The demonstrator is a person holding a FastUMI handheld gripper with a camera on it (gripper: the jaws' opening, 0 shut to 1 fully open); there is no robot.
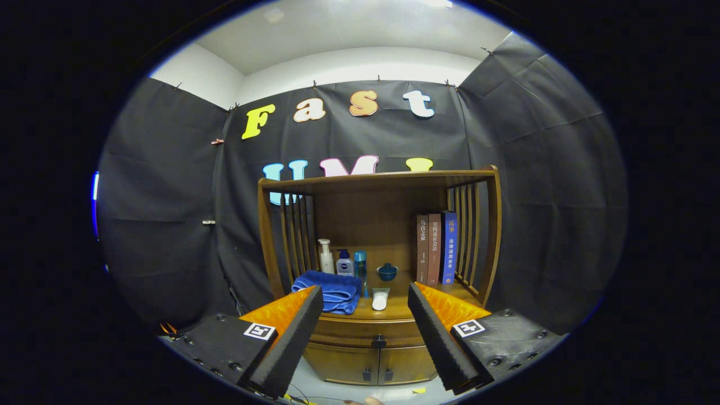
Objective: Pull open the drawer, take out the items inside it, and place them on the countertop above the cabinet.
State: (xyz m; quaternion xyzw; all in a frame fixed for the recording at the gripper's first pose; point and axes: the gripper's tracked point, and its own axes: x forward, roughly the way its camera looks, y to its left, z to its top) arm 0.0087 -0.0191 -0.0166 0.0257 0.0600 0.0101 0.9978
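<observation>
Both fingers (315, 301) spread, seemingly short of drawer (365, 333).

Towel (332, 289) left of tube (380, 298) on countertop (394, 309)

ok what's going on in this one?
A handheld gripper faces a wooden cabinet, its fingers spread open and holding nothing. The drawer is shut, its knob between the fingers and beyond them. On the countertop sit a folded blue towel, bottles, a small bowl and books.

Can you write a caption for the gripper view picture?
Open hand-held gripper faces the wooden cabinet's closed drawer.
</observation>
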